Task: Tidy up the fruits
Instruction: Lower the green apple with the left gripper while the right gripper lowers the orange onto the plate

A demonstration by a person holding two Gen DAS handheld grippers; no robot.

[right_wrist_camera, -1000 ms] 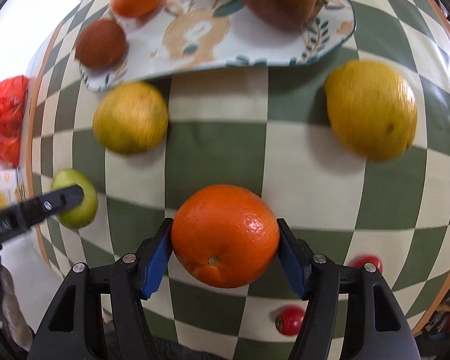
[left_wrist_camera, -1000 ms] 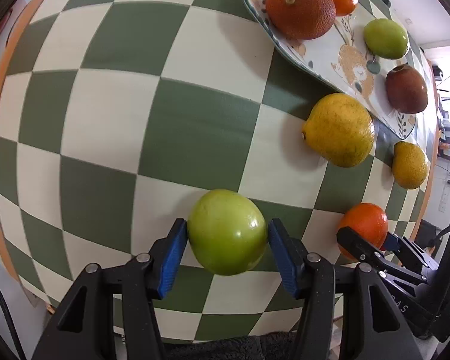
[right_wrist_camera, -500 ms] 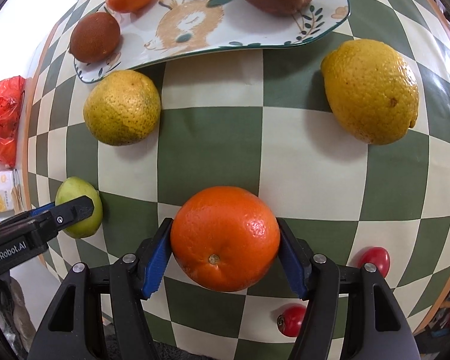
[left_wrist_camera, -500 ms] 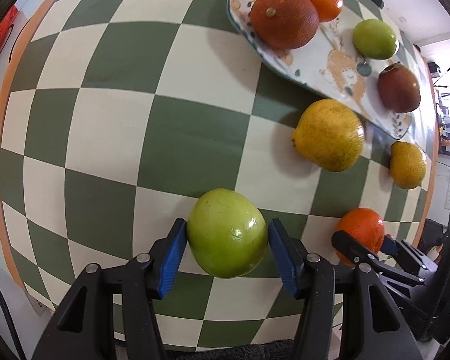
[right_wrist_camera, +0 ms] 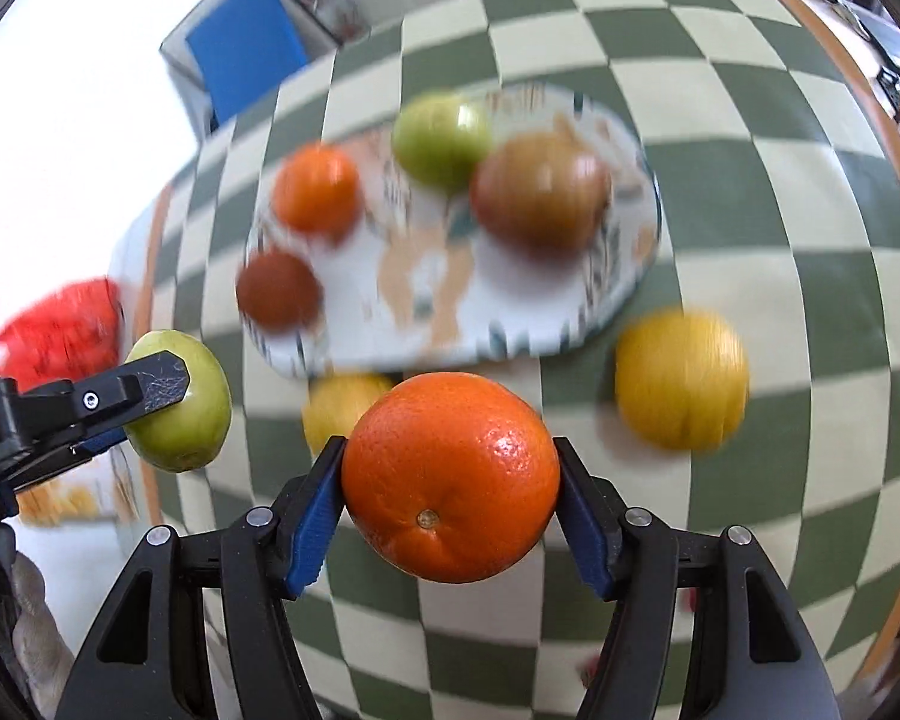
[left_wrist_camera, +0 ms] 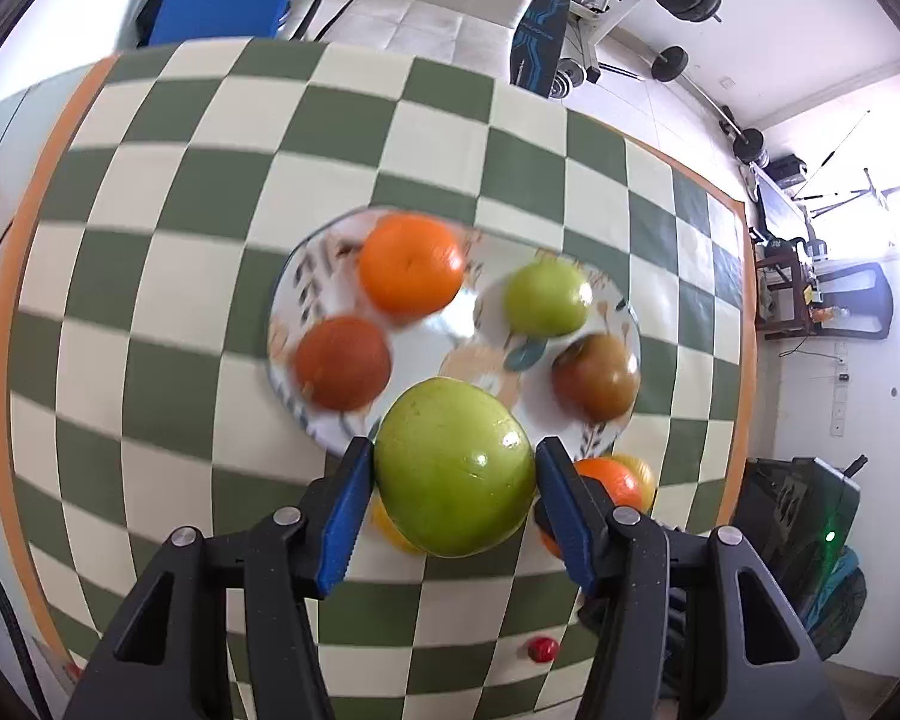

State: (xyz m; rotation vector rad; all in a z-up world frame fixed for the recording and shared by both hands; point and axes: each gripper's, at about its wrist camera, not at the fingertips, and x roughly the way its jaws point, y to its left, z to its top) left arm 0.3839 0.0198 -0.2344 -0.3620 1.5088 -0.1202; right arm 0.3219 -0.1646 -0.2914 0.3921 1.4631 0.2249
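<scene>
My left gripper [left_wrist_camera: 450,474] is shut on a green apple [left_wrist_camera: 455,468] and holds it in the air above the near edge of the patterned plate [left_wrist_camera: 450,354]. It also shows at the left of the right wrist view [right_wrist_camera: 177,402]. My right gripper [right_wrist_camera: 450,480] is shut on an orange [right_wrist_camera: 450,477], lifted above the checked cloth near the plate [right_wrist_camera: 450,300]. The plate holds an orange [left_wrist_camera: 411,270], a dark red fruit [left_wrist_camera: 342,363], a small green fruit [left_wrist_camera: 546,299] and a brown-red fruit [left_wrist_camera: 597,381].
Two yellow citrus fruits lie on the cloth in front of the plate, a large one [right_wrist_camera: 681,378] and a smaller one [right_wrist_camera: 336,405]. A small red tomato [left_wrist_camera: 541,648] lies near the table's front edge. A red bag [right_wrist_camera: 60,330] lies at the left.
Both grippers have lifted their fruits off the cloth and risen well above the table. The plate now sits near the middle of both views, blurred by motion.
</scene>
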